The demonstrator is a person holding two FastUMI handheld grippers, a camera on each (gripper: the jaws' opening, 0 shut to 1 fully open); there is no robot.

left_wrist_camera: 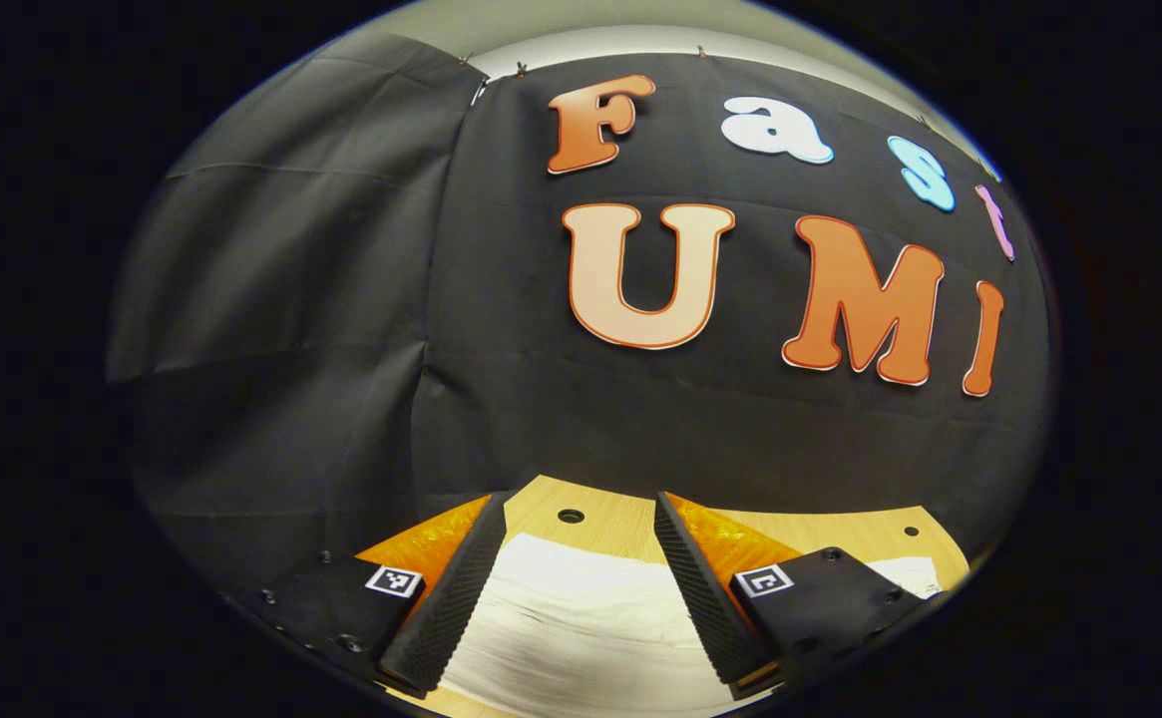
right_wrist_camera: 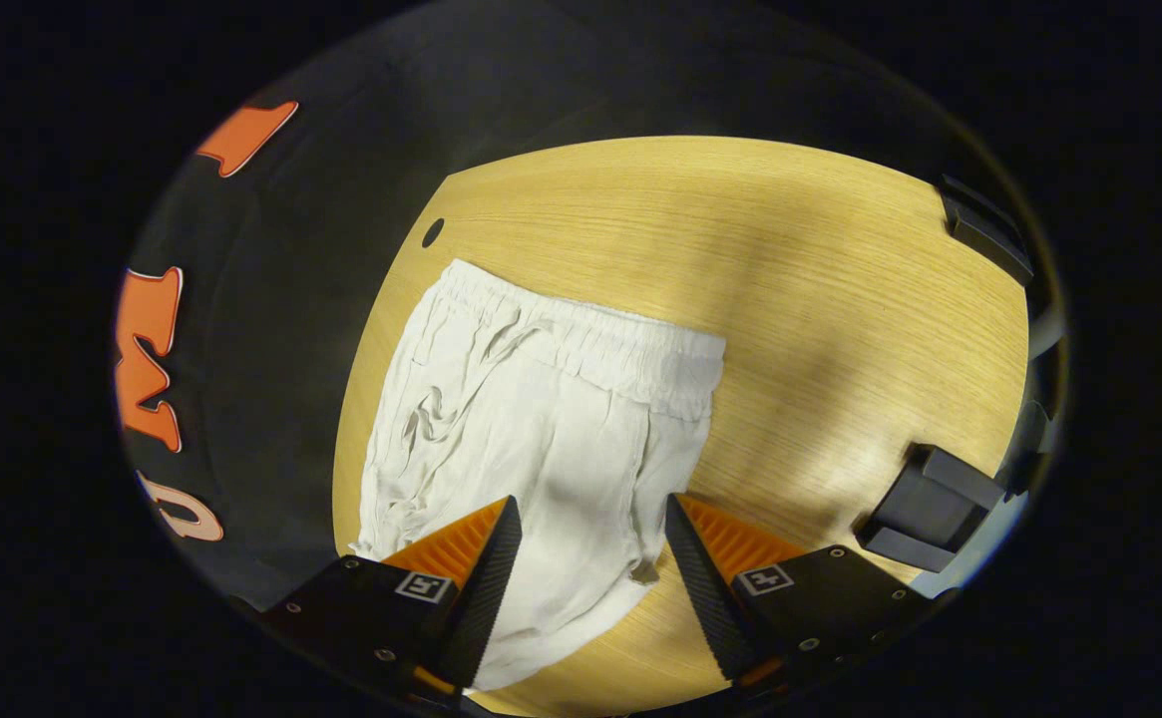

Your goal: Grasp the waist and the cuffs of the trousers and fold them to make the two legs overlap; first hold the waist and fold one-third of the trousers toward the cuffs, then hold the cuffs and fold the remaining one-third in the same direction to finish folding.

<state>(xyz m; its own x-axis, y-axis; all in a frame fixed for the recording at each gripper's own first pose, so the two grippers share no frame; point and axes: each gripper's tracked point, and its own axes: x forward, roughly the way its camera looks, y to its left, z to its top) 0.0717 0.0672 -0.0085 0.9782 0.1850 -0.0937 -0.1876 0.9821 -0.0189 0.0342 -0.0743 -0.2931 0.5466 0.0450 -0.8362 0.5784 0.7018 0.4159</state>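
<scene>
Spread fingers of the right gripper point(right_wrist_camera: 588, 588) frame the bottom of the right gripper view, jaws wide apart and holding nothing; white cloth shows in the gap between them, but whether the tips touch it cannot be told. That cloth is the trousers point(right_wrist_camera: 541, 439), lying flat on the wooden table point(right_wrist_camera: 820, 299) with the gathered elastic waist point(right_wrist_camera: 590, 339) at the far end and loose wrinkles down one side. A small round hole point(right_wrist_camera: 432, 232) sits in the tabletop just beyond the waist corner. Two dark blocks, one point(right_wrist_camera: 930, 509) at the table's near edge and another point(right_wrist_camera: 984, 234) farther off, stand well apart from the cloth.

In the left gripper view, the left gripper point(left_wrist_camera: 581, 588) is likewise wide open and empty, with pale folds of the trousers point(left_wrist_camera: 581, 618) below and between its fingers, lying on the table point(left_wrist_camera: 630, 524) near the black booth wall point(left_wrist_camera: 341, 349).
</scene>
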